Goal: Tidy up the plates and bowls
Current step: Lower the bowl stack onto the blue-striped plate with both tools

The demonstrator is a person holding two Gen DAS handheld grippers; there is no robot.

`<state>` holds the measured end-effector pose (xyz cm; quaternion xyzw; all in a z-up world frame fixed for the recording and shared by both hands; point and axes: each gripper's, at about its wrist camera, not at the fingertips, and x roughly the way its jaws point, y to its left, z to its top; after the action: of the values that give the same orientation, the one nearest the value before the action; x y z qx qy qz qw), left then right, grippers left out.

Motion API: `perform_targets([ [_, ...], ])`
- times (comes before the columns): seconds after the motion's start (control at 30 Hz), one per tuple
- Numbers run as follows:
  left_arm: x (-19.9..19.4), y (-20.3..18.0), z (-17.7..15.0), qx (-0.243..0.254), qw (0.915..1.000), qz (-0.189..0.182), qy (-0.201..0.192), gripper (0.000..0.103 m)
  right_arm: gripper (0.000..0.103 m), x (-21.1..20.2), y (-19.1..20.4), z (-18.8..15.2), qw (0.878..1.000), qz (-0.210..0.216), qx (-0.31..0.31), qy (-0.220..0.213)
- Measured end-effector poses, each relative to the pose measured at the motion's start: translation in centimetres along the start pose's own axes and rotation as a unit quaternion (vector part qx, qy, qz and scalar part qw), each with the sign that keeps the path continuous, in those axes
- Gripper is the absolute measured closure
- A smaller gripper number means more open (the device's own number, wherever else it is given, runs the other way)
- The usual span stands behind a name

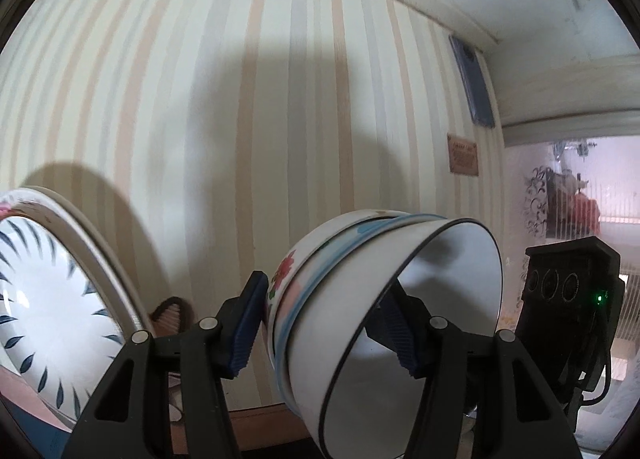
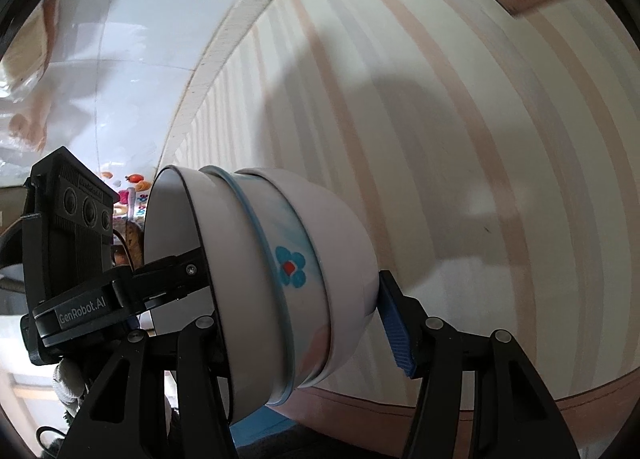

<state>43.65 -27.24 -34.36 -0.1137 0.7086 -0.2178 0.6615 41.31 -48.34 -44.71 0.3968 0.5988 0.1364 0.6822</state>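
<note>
Nested bowl stack [image 1: 384, 315] — three bowls, tipped on its side, off any surface, carried between both tools in front of the striped wall [image 1: 240, 119].

Stack order: black-rimmed white bowl innermost, blue-banded bowl around it, flowered bowl outermost. In the left wrist view the mouth of the stack opens to the right.

Left gripper [image 1: 328, 335]: pinching the stack wall. One blue pad sits on the outside of the flowered bowl, the other is inside the black-rimmed bowl. Jaws are half spread only because three walls are between them. This looks like a rim pinch through all three layers, so the nest can't slide apart.

Right gripper [image 2: 304, 319]: one blue pad presses the outer bowl's bottom. The other finger is hidden behind the stack near the rim, so I can't see that contact. Judging by the pose, it clamps the stack end to end, base against rim. That would stop the bowls from telescoping while tilted.

Each tool shows in the other's camera, just beside the stack's open mouth.

Left of the stack in the left wrist view: plates [image 1: 48, 299] standing on edge, leaning toward the wall; the front one has dark leaf marks. Likely the sorted plate group; bowls probably go near it.

Risk: glazed ceramic on rubber pads — slip if either clamp loosens.
</note>
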Motion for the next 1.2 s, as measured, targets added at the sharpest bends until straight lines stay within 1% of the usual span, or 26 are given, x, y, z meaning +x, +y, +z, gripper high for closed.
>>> perform_targets([
  [0.17, -2.9, 1.6, 0.0, -0.015, 0.9995, 0.0, -0.026, 0.049, 0.043, 0.2, 3.1, 0.7, 1.0, 0.003, -0.028, 0.01],
  [0.37, -6.2, 5.3, -1.0, -0.054, 0.9968, 0.003, -0.058, 0.049, 0.043, 2.2, 7.5, 0.7, 0.997, 0.008, -0.069, 0.037],
  [0.5, -8.2, 8.6, -2.1, -0.092, 0.9925, 0.008, -0.079, 0.049, 0.043, 4.5, 10.3, 0.2, 0.993, 0.014, -0.1, 0.065],
  [0.63, -9.8, 12.6, -3.7, -0.135, 0.9861, 0.013, -0.096, 0.049, 0.043, 7.5, 13.1, -0.9, 0.986, 0.019, -0.131, 0.099],
  [0.73, -10.4, 14.9, -4.6, -0.158, 0.9818, 0.016, -0.104, 0.049, 0.043, 9.9, 14.9, -1.7, 0.981, 0.02, -0.152, 0.123],
  [0.83, -10.8, 17.6, -5.7, -0.188, 0.9757, 0.019, -0.111, 0.049, 0.043, 12.6, 16.5, -2.8, 0.975, 0.022, -0.17, 0.145],
  [0.9, -10.6, 18.7, -6.4, -0.205, 0.9719, 0.021, -0.114, 0.049, 0.043, 14.1, 17.0, -3.5, 0.971, 0.02, -0.177, 0.158],
  [1.03, -10.3, 20.8, -7.1, -0.224, 0.9674, 0.015, -0.117, 0.049, 0.043, 16.8, 18.1, -4.5, 0.966, 0.015, -0.186, 0.177],
  [1.2, -10.2, 22.3, -7.7, -0.247, 0.9626, 0.009, -0.111, 0.049, 0.043, 18.7, 18.6, -5.1, 0.963, 0.005, -0.193, 0.191],
])
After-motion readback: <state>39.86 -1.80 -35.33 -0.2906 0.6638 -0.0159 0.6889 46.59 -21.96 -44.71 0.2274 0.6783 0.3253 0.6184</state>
